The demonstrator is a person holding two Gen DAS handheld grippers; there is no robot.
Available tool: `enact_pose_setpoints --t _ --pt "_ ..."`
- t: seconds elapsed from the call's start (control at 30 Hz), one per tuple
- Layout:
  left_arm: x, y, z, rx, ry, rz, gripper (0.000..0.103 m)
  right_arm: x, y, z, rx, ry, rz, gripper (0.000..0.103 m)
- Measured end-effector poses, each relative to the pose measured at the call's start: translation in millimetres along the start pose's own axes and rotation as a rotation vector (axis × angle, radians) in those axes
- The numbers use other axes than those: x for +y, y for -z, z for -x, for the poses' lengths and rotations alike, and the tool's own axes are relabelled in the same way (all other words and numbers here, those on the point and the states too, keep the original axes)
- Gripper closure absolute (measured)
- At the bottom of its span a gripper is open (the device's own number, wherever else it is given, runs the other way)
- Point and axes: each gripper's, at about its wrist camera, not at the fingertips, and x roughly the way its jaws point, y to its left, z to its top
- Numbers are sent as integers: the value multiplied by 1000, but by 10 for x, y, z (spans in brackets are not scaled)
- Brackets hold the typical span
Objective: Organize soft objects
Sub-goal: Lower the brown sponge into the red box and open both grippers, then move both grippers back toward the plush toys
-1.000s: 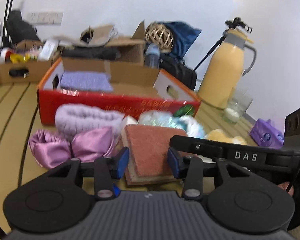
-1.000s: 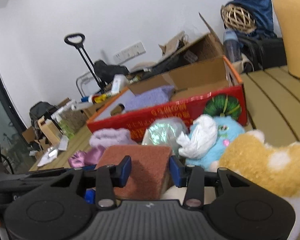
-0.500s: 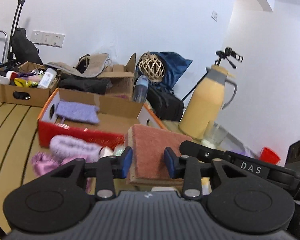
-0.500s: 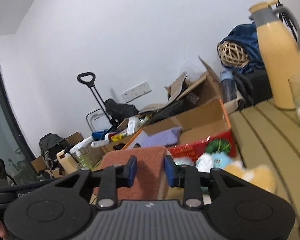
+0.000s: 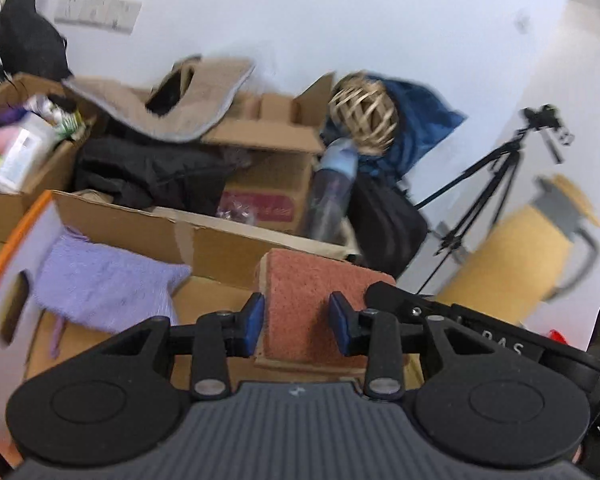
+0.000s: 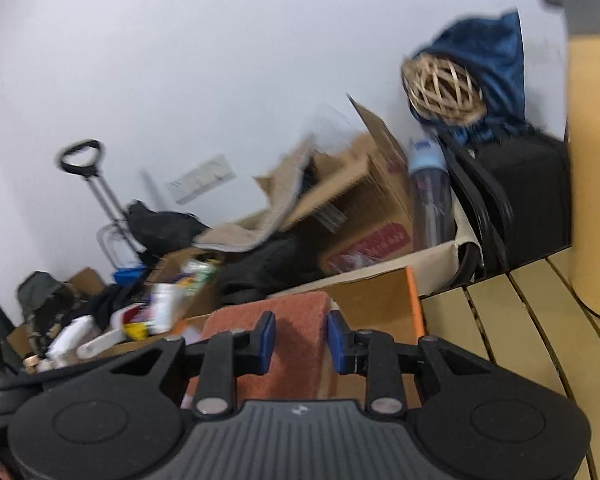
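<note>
I am seeing bright, even indoor light on the white wall (image 5: 340, 20), soft shadows only, motion blur smearing the background clutter, fisheye bending and dark vignetting at the corners, near gripper bodies staying sharp.

Left gripper (image 5: 296, 322) and right gripper (image 6: 300, 340): black ribbed bodies, blue finger pads, silver pivot screws

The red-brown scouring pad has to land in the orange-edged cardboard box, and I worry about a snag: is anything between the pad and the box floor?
Nothing visible does. The scouring pad hangs over the open box; the purple towel lies off to the left, leaving bare cardboard below.
</note>
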Motion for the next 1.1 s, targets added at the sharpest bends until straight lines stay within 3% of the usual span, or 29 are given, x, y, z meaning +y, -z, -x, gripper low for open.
enact_pose_setpoints --t 0.1,0.17,0.2,0.3,0.4,0.57,0.77,0.9,1.03,1.1 --pt "164 -110 -496 66 -26 64 67 -182 -131 -516 64 52 3 75" --pt "203 -125 -754 115 -32 65 68 -276 -166 -812 122 90 -20 69" --pt "217 -114 -851 140 -44 66 68 -292 -173 -902 138 127 -14 72" --pt "220 -89 -926 172 -57 45 68 -282 -135 -1032 147 190 31 76" --pt "178 -86 -809 150 -51 -8 63 -266 -126 -992 138 204 54 72" --pt "32 -102 -284 75 -66 -111 61 -204 -176 -682 114 198 77 62" --pt "-65 53 744 -26 -100 -212 51 126 -132 78 77 177 171 51" --pt "-116 344 1496 -109 -173 -311 44 393 57 730 44 144 230 44" --pt "-75 768 2242 -222 -169 -357 26 590 327 1412 -8 102 244 34" --pt "-28 1019 2535 -253 -180 -365 26 678 540 1784 -57 83 256 28"
